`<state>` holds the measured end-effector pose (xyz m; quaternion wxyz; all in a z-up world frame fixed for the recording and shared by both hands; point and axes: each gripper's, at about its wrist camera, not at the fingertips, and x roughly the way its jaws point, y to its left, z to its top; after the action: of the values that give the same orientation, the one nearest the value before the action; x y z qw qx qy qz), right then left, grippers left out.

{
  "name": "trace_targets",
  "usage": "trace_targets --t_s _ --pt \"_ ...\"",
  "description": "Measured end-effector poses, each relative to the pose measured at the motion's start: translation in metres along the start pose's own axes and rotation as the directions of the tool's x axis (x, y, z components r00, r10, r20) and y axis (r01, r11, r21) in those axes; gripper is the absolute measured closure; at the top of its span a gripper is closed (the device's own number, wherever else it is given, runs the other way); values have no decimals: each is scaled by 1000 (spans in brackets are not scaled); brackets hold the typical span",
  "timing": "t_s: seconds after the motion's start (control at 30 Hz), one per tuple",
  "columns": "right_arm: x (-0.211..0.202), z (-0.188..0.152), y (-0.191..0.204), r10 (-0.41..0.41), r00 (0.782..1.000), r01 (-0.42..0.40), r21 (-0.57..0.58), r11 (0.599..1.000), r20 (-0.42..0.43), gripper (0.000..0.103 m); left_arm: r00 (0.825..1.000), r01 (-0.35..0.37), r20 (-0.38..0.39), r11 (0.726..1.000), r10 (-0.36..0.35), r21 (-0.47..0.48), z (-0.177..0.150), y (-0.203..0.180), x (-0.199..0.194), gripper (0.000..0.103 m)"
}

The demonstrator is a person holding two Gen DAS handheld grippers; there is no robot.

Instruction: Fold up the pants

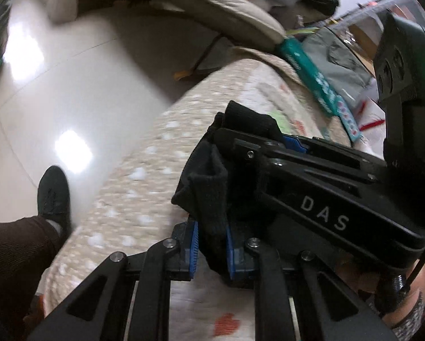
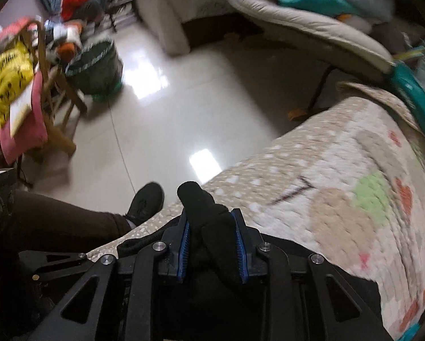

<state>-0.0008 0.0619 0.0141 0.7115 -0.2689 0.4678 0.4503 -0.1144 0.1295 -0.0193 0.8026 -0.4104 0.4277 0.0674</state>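
Note:
The pants are black knit fabric. In the left wrist view my left gripper [image 1: 211, 251] is shut on a bunched fold of the pants [image 1: 209, 199], held above the patterned bed cover [image 1: 144, 176]. My right gripper [image 1: 294, 143] crosses just beyond it from the right, also clamped on the same black fabric. In the right wrist view my right gripper [image 2: 212, 253] is shut on a thick wad of the pants [image 2: 202, 207], which sticks up between the blue pads [image 2: 184, 244]. More black fabric [image 2: 340, 278] trails below the fingers over the cover's edge.
The bed cover [image 2: 340, 176] is beige with white dots and coloured shapes. The person's leg and black shoe [image 2: 145, 201] stand on the glossy tiled floor [image 2: 161, 119]. A wooden chair with clutter [image 2: 27, 91], a green bag [image 2: 94, 68] and a padded mat [image 2: 311, 28] lie beyond.

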Motion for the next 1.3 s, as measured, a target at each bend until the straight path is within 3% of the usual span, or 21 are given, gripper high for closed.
trace_targets --t_s 0.13,0.3,0.4,0.5,0.63,0.73,0.8,0.87,0.93,1.0,1.03,1.13,1.17,1.2,1.27,1.3 --pt "-31 -29 -41 -14 999 9 105 994 47 74 1000 5 -29 997 -3 76 -6 -40 13 88" --pt "-52 -90 -104 -37 998 20 279 960 57 72 995 13 -102 983 6 183 -33 -95 52 87" --pt "-53 -131 -137 -69 997 54 376 925 26 59 983 33 -182 970 12 243 -56 -113 77 76" --pt "-60 -174 -170 -186 982 178 487 855 -34 28 967 86 -253 957 -14 277 -78 -117 78 61" --pt "-92 -215 -203 -314 949 249 640 726 -14 27 957 131 -287 933 -31 335 -91 -109 58 55" --pt "-119 -218 -203 -373 923 198 719 667 92 27 969 102 -245 938 -19 330 -84 -94 36 54" --pt "-131 -210 -193 -351 917 108 727 678 191 27 978 59 -207 954 4 295 -78 -85 29 53" --pt "-132 -195 -172 -247 920 -30 682 730 305 27 983 17 -181 967 30 254 -69 -73 27 53" --pt "-123 -180 -149 -201 929 -43 630 775 310 27 985 -36 -154 973 73 229 -64 -62 27 53" --pt "-107 -160 -128 -242 943 66 584 809 228 27 986 -68 -137 975 99 213 -64 -52 26 53" --pt "-93 -147 -112 -301 940 173 538 825 160 27 985 -76 -136 976 105 205 -63 -47 25 53" --pt "-57 -130 -83 -328 943 275 433 858 50 27 983 -87 -147 981 113 172 -65 -34 24 53" --pt "-50 -138 -73 -334 942 297 404 865 21 27 982 -96 -145 981 121 170 -65 -30 23 53" --pt "-36 -136 -62 -364 931 349 346 871 -25 27 982 -102 -140 980 126 169 -63 -31 25 53" --pt "-20 -143 -57 -457 886 462 256 849 -83 27 983 -104 -132 981 126 163 -61 -31 25 53" --pt "-19 -150 -56 -511 852 523 226 822 -112 27 984 -100 -128 982 121 159 -58 -29 23 53"
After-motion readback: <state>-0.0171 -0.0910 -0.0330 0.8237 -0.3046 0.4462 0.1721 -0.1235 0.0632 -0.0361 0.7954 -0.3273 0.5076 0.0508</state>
